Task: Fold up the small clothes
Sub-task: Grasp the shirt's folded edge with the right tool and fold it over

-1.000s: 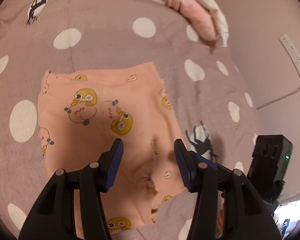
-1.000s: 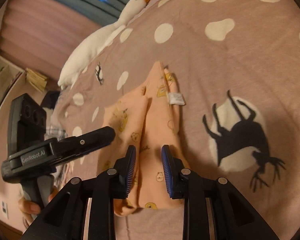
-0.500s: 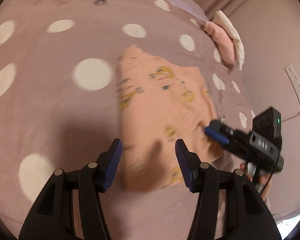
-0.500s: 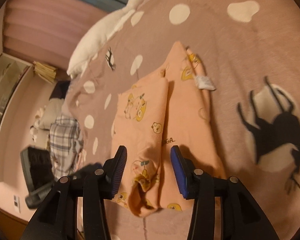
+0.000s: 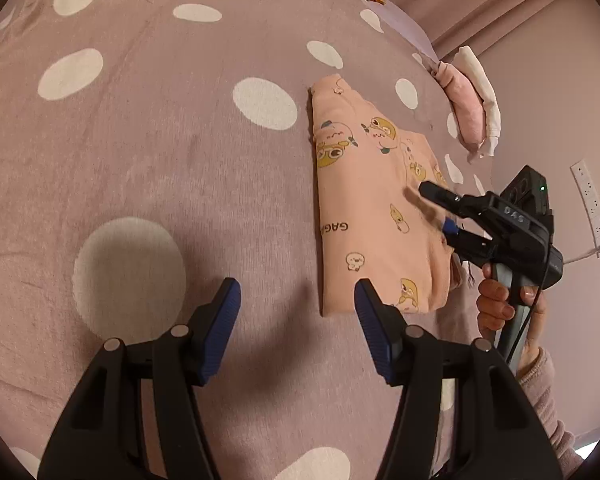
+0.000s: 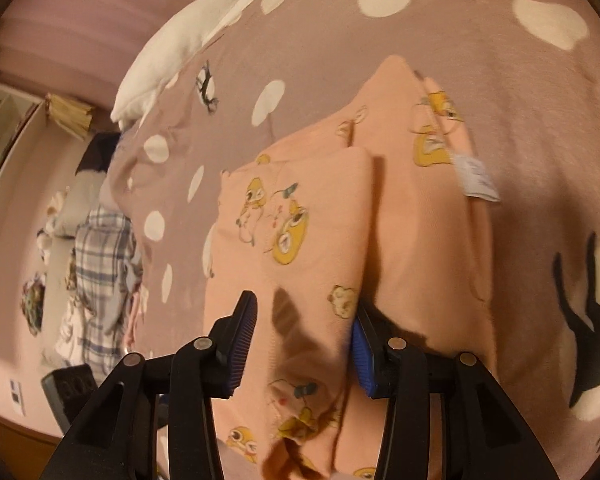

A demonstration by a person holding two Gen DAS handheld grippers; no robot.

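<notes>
A small peach garment [image 5: 364, 200] printed with yellow cartoon chicks lies folded on the mauve polka-dot bedspread [image 5: 160, 152]. My left gripper [image 5: 296, 316] is open and empty, hovering above the bedspread just left of the garment's near corner. My right gripper [image 5: 434, 208] is open over the garment's right edge. In the right wrist view the garment [image 6: 312, 240] fills the middle, with its upper folded layer lying between the open fingers of my right gripper [image 6: 302, 336]. A white label [image 6: 476, 178] sticks out at its right side.
A white goose plush [image 6: 188, 36] lies at the bed's far end. A pink and white folded cloth [image 5: 472, 108] sits by the wall. A plaid garment [image 6: 104, 264] and other clutter lie beyond the bed's left edge. A power strip [image 5: 592, 204] hangs on the wall.
My left gripper has pulled back and left, off the garment. My right gripper has opened wider and moved forward over the garment's folded layer.
</notes>
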